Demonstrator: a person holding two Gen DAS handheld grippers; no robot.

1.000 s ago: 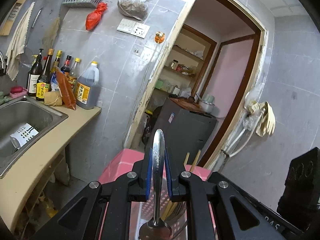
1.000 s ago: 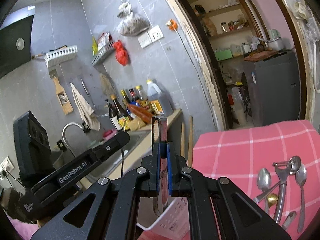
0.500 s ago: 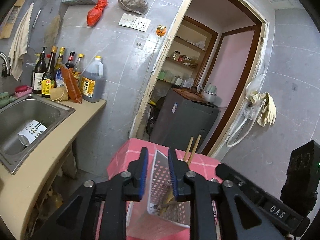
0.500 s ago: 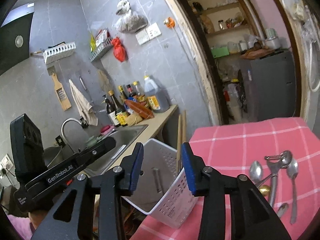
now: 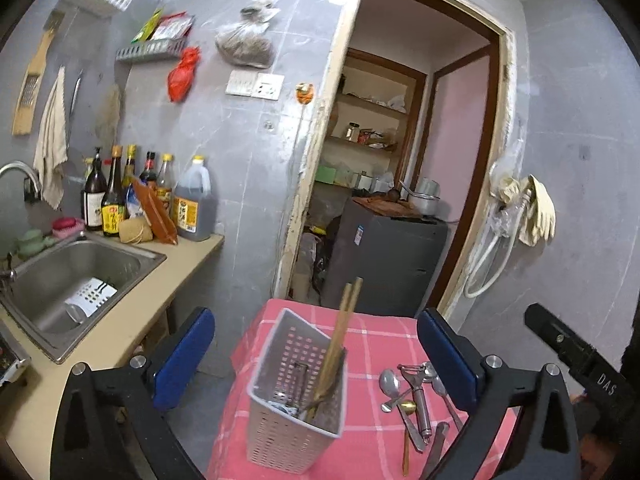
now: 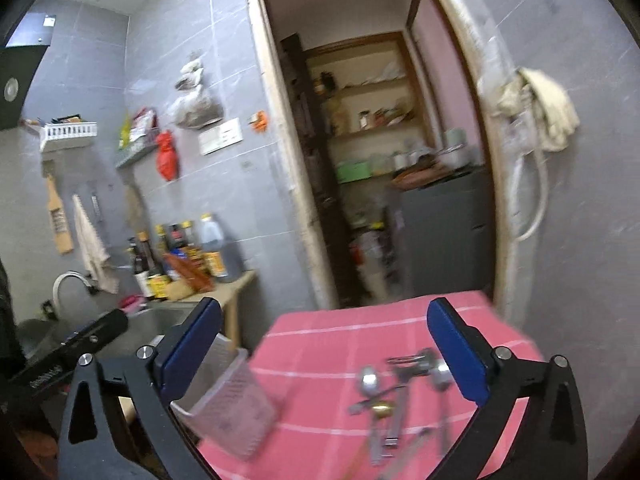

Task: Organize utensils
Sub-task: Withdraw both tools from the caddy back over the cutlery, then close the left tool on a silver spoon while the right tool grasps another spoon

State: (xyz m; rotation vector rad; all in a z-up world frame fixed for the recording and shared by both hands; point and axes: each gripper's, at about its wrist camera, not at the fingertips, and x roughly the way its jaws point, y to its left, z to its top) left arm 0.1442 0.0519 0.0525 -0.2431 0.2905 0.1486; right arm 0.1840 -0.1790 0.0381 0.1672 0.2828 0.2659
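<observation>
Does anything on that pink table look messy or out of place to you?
Yes. A heap of loose cutlery, spoons and what looks like a peeler, lies crossed on the pink checked cloth, right of the white holder. The holder already has wooden chopsticks leaning out of it.

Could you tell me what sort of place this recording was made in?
Most likely a small home kitchen. A steel sink with a tap sits in a counter, sauce and oil bottles line the grey tiled wall, and a pantry shelf shows through the doorway beyond the pink checked table.
</observation>
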